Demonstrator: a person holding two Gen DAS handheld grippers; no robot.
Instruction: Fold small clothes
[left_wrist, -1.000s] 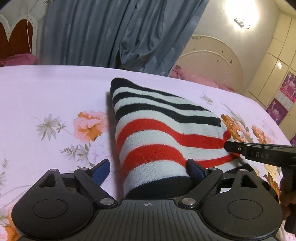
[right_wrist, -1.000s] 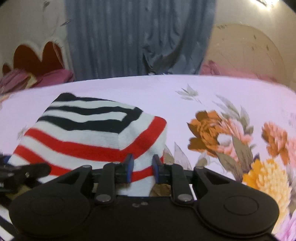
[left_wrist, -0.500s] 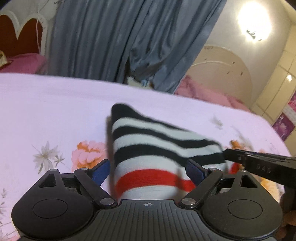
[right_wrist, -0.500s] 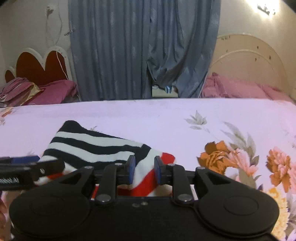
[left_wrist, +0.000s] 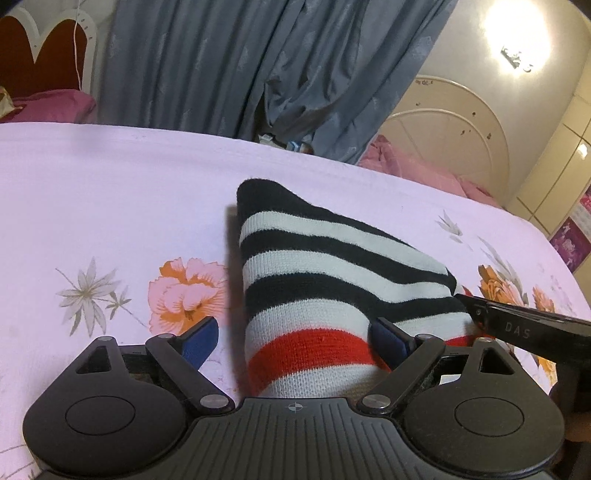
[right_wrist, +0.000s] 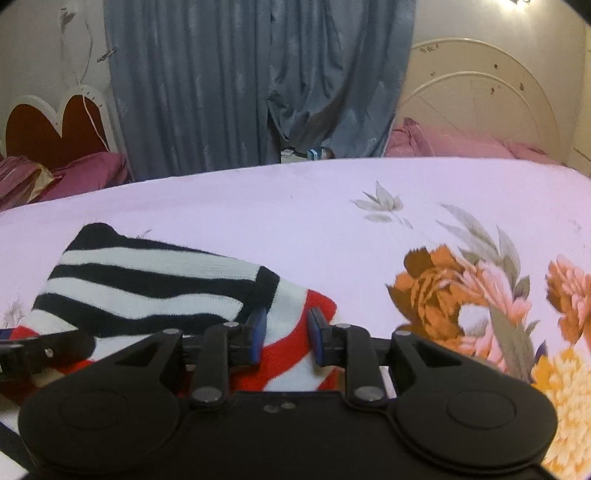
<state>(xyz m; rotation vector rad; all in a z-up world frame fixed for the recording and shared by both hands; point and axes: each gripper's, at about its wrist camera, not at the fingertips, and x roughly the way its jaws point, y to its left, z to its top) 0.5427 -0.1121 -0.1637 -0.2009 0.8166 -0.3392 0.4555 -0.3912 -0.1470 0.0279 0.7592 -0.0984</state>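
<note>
Your left gripper (left_wrist: 295, 341) stands wide around the soft, light striped knit (left_wrist: 332, 266); your right gripper (right_wrist: 284, 334), slightly opening, straddles its corner. Take hold at the edges.

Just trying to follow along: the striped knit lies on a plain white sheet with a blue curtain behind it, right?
Not quite. The sheet is not plain white: it is pale pink with a printed flower pattern, big orange and pink blooms, as the right wrist view shows best. The rest holds: the striped knit lies on it, and a blue curtain hangs behind.
</note>
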